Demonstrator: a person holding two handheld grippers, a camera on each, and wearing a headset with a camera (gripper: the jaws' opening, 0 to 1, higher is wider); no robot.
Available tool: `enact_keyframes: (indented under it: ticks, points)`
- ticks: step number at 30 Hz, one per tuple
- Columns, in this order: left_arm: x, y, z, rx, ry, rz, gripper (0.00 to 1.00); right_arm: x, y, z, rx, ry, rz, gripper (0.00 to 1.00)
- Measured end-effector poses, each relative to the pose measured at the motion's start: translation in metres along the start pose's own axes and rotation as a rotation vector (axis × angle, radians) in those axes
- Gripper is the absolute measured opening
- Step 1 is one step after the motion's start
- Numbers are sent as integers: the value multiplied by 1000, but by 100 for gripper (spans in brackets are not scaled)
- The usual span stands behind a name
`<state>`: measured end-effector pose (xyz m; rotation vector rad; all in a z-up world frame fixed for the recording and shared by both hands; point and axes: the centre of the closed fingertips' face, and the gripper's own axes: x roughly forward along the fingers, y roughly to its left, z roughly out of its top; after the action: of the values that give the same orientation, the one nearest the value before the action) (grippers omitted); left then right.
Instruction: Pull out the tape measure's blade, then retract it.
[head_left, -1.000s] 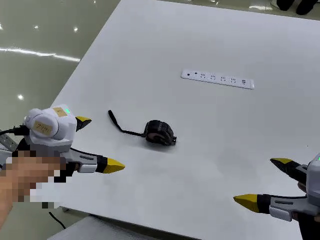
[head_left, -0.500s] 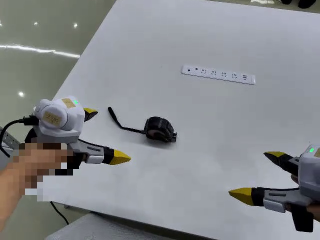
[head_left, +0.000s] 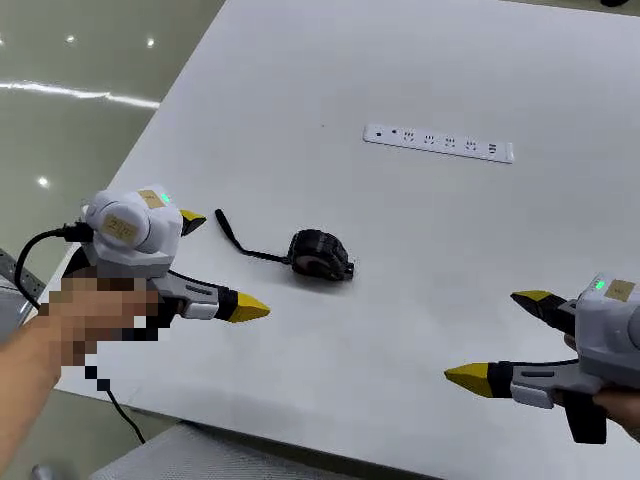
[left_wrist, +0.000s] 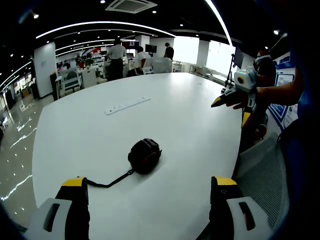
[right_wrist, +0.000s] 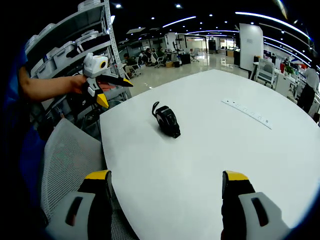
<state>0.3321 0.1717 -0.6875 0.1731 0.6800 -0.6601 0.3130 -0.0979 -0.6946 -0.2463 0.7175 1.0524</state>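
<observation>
The left gripper (head_left: 220, 265), white with yellow-tipped jaws, is spread wide and holds nothing. The right gripper (head_left: 497, 337) is the same, and both hover over the near edge of the white table (head_left: 300, 90). A tan sticker (head_left: 120, 228) on the left gripper's housing is too small to read. The black round tape measure (head_left: 320, 254) lies on the table between them, well apart from both, with its blade wound in. Its black wrist strap (head_left: 235, 237) trails toward the left gripper. Farther off lies a white power strip (head_left: 438, 144).

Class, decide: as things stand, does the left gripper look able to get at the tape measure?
Probably yes. The left gripper, jaws open, faces the tape measure across bare table; only its strap lies between them.
</observation>
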Motion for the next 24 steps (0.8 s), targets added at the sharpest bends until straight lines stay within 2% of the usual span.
enact_keyframes:
  ticks: [24]
  points:
    - [27, 0, 10, 44, 14, -32, 97, 38, -4, 9, -63, 29, 69, 87]
